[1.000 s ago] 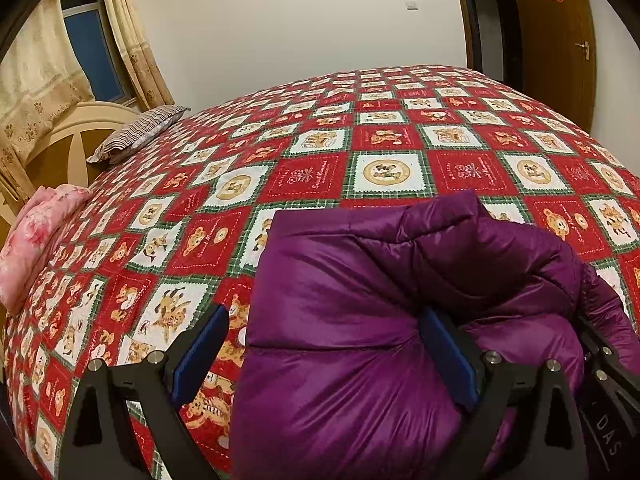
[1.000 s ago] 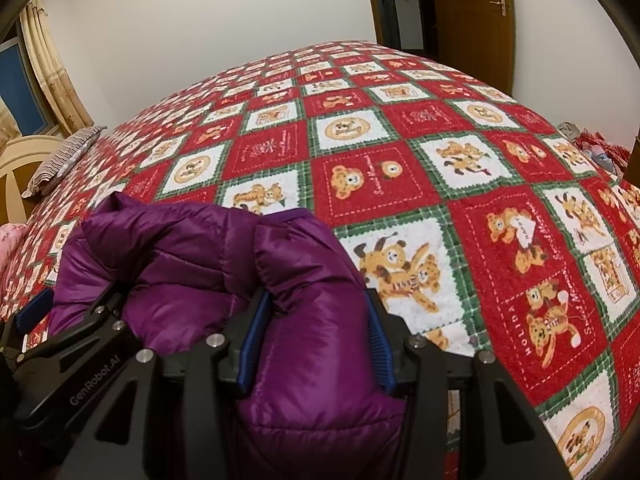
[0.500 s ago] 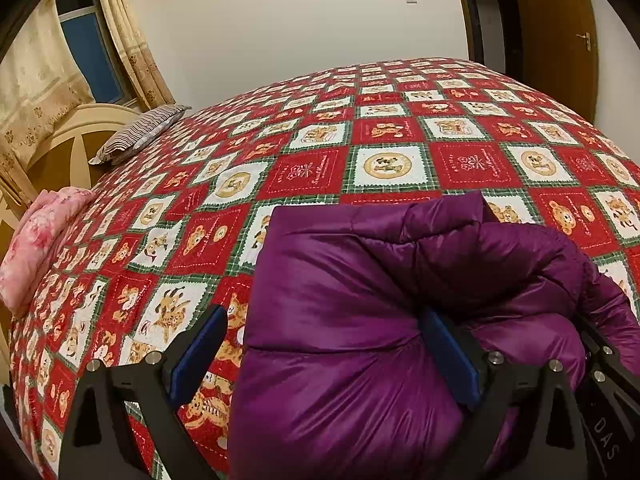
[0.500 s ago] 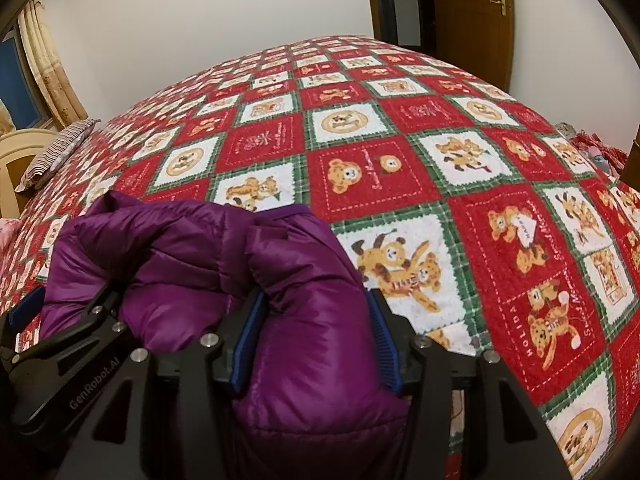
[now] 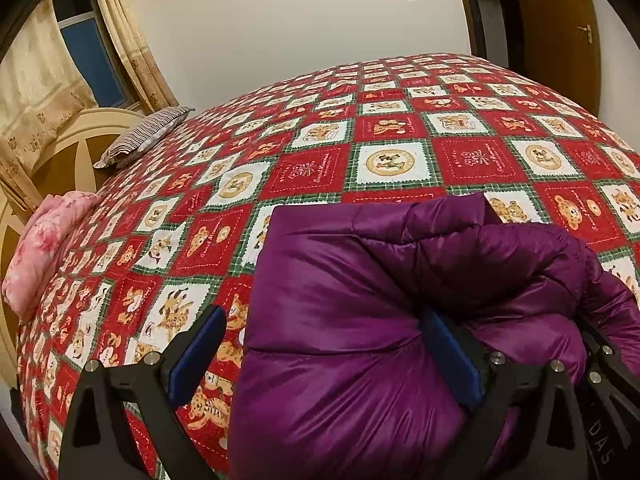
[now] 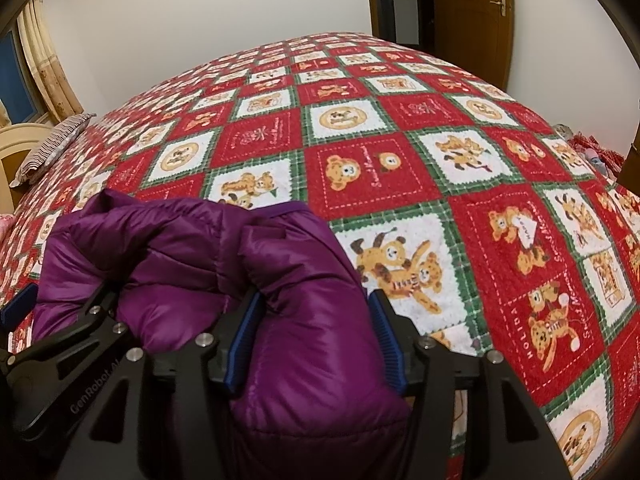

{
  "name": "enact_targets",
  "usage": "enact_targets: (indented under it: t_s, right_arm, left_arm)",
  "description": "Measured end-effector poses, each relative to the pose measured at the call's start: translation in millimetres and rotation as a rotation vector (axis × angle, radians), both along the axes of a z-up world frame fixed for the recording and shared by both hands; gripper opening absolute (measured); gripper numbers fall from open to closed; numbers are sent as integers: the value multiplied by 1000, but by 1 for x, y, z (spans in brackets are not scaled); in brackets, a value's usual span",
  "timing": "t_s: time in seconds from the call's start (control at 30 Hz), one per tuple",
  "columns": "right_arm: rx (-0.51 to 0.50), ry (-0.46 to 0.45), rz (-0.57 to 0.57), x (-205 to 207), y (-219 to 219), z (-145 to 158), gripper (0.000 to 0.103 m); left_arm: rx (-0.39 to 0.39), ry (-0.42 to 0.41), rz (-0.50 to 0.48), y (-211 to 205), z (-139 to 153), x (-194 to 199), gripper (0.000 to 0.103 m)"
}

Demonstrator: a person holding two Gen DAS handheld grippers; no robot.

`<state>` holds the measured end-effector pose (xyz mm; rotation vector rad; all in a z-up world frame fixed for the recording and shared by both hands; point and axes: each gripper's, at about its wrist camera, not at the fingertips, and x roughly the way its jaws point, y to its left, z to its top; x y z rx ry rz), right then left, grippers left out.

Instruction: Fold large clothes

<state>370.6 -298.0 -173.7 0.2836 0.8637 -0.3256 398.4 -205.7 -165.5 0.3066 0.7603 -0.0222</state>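
A wide bed under a red, white and green checked quilt printed with teddy bears point(image 5: 392, 160) fills both views and serves as the landmark here. On its near edge lies the bundled, shiny purple quilted down jacket point(image 5: 360, 320), folded over on itself into a puffy heap with its stitched panels facing up; in the right wrist view the same jacket point(image 6: 208, 264) sits at the quilt's near left part. Beyond the quilt's far side stand a plain cream wall and a brown wooden door point(image 6: 476, 20) with a metal handle. At the quilt's left end are beige patterned curtains point(image 5: 36, 92) beside a dark window, a curved cream-and-wood headboard point(image 5: 68, 148), a pink floral folded blanket point(image 5: 44, 248) on the quilt's left edge, and farther back a grey striped pillow point(image 5: 148, 136).

The left gripper point(image 5: 324, 356), black with blue pads, stands wide: its left finger is over bare quilt, clear of the jacket, while its right finger is sunk into a crease of the purple fabric. The jacket's left lobe lies between the two fingers without being squeezed.

The right gripper point(image 6: 316, 332) straddles the jacket's right-hand roll. Its jaws are opening; the puffy roll bulges between the blue pads and touches both, though a pinch is not evident.
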Motion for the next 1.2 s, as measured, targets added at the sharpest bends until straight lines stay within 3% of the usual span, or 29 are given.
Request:
enact_targets:
  t_s: [1.2]
  right_arm:
    - [-2,5,-1,2,0,0,59]
  left_arm:
    - [-21,18,-7,1,1,2,99]
